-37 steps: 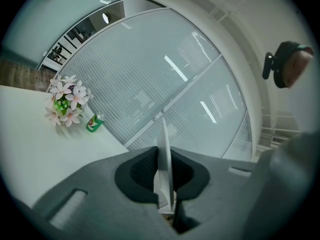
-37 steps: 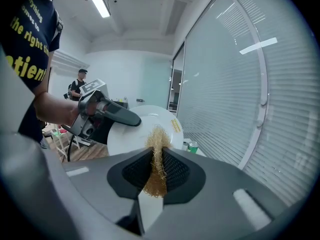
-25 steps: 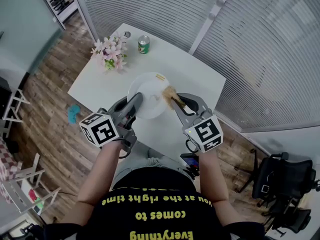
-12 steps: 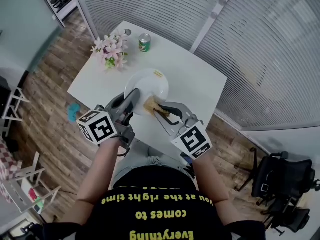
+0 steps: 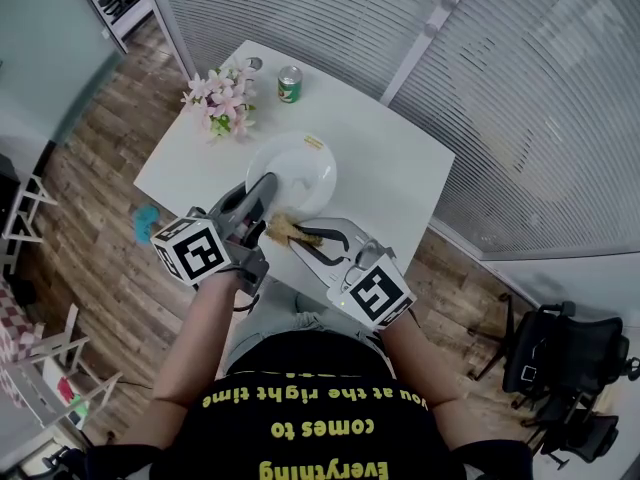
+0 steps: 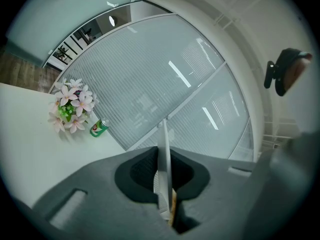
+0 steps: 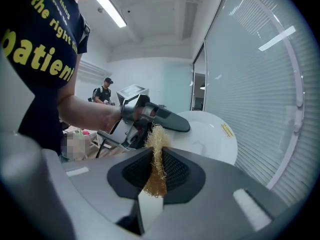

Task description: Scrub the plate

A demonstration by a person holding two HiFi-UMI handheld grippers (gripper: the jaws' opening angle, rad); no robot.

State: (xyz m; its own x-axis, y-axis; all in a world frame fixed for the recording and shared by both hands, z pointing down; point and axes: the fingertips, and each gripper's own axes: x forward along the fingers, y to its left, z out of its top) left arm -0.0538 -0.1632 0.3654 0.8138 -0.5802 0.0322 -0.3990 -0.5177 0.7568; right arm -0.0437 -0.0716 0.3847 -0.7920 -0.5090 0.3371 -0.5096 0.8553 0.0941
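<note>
Over table (image 5: pixel 392 160): left gripper (image 5: pixel 264 188) level, fingers (image 6: pixel 90 199) clamped on plate (image 5: pixel 300 164) (right gripper (image 5: pixel 303 235) likewise on scrubber (image 5: pixel 282 231))

I see a plate (image 5: pixel 300 164) with a glossy white glaze, smooth all over. The scrubber (image 7: pixel 156 159) is a coarse, tan, fibrous wad. The right gripper (image 7: pixel 156 173) looks like matt grey plastic, with ribbed black pads (image 7: pixel 177 170). The desk (image 5: pixel 392 156) is smooth matt white, and the floor (image 5: pixel 105 143) is grained wood planks.
</note>
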